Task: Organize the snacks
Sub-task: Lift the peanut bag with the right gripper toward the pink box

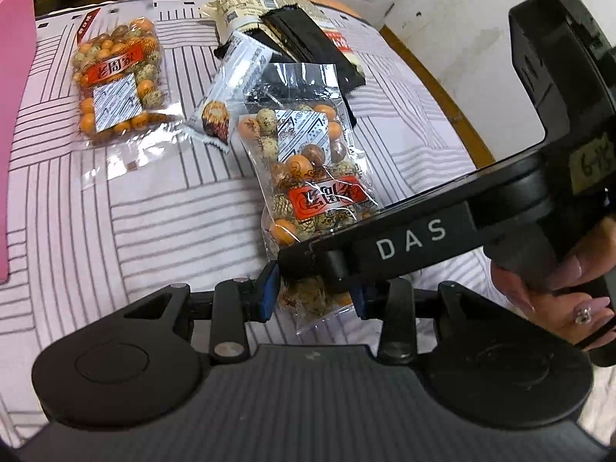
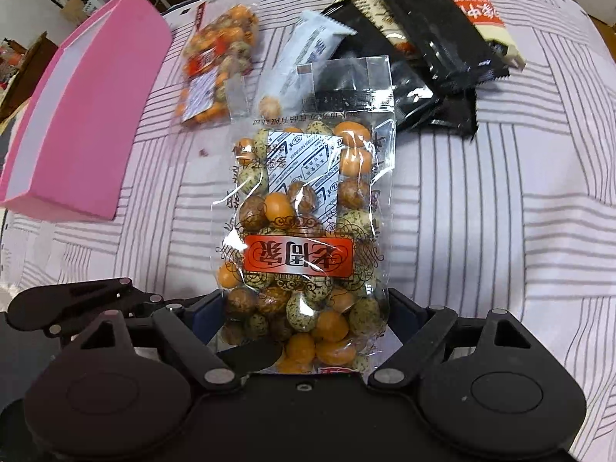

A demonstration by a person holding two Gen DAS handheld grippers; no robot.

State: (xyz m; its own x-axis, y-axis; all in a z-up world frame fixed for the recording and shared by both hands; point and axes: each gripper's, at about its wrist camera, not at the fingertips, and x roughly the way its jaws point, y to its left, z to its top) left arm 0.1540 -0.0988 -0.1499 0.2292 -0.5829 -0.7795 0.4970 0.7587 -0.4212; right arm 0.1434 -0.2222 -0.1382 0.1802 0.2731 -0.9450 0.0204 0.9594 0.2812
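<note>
A clear bag of orange and speckled coated nuts with a red label (image 2: 304,227) sits between the fingers of my right gripper (image 2: 304,308), which is shut on its lower part. The same bag (image 1: 312,177) shows in the left wrist view, with the right gripper's body crossing over it. My left gripper (image 1: 313,294) has its blue pads either side of the bag's bottom end; whether they touch it I cannot tell. A second nut bag (image 1: 115,84) lies on the striped cloth at the far left, also in the right wrist view (image 2: 215,65).
A pink box (image 2: 81,111) stands at the left. A white wrapped snack (image 1: 231,88) and black and cream packets (image 2: 427,42) lie in a heap behind the held bag. The round table's wooden edge (image 1: 435,88) curves at the right.
</note>
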